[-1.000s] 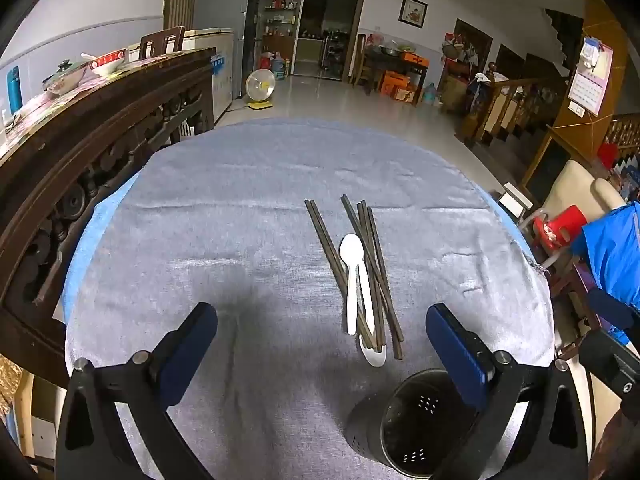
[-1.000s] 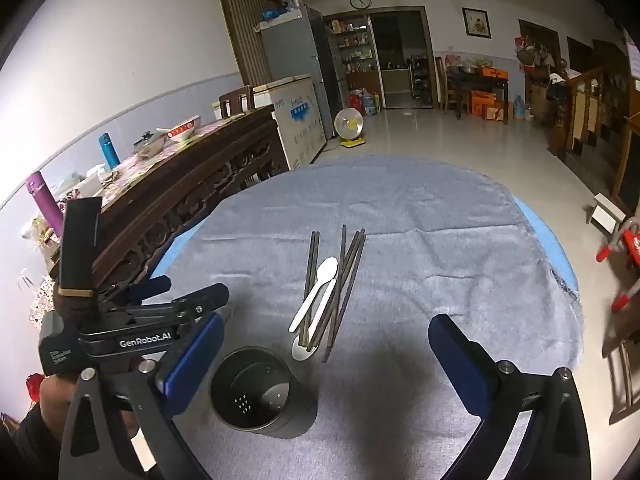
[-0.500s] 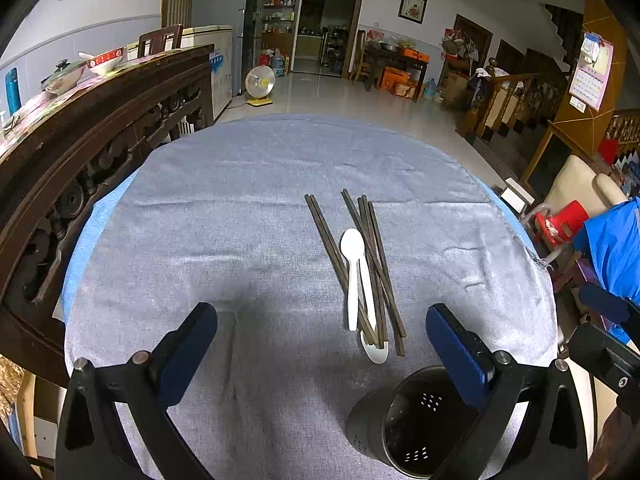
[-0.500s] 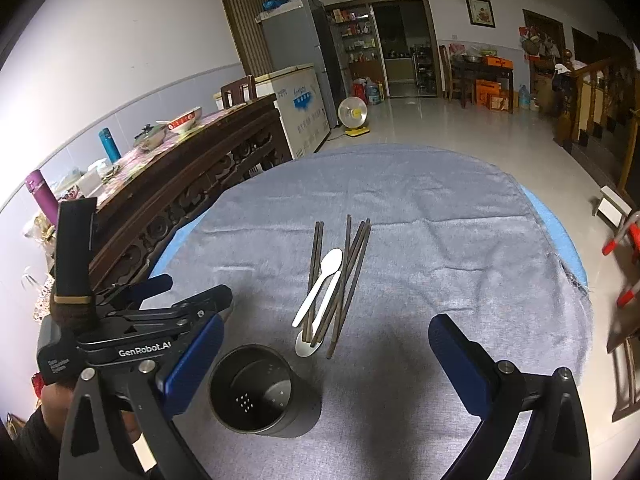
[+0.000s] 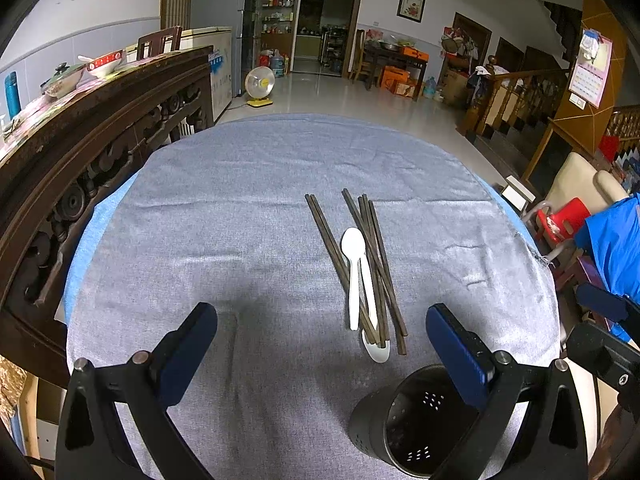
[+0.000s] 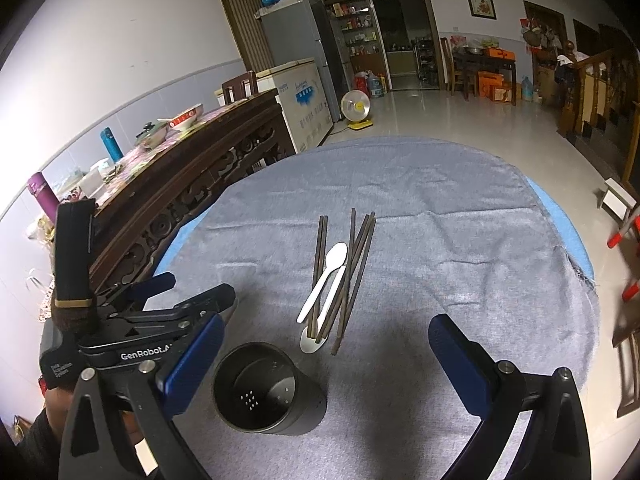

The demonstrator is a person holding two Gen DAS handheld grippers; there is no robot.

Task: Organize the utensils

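Several dark brown chopsticks (image 5: 372, 264) lie in a loose bundle on the grey cloth of the round table (image 5: 224, 216), with two white plastic spoons (image 5: 354, 268) among them. A black perforated utensil holder (image 5: 416, 420) stands upright and empty near the front edge, just short of the bundle. My left gripper (image 5: 320, 344) is open and empty, above the cloth to the left of the holder. My right gripper (image 6: 324, 360) is open and empty, with the holder (image 6: 260, 392) and the chopsticks (image 6: 352, 272) between its fingers. The left gripper also shows in the right wrist view (image 6: 192, 296).
A carved dark wooden sideboard (image 5: 80, 152) with bowls and bottles runs along the table's left side. Chairs and a red stool (image 5: 564, 220) stand off the right edge. The far half of the cloth is bare.
Both grippers have drifted slightly back and up, so the table looks a little further off. The utensils and holder have not moved.
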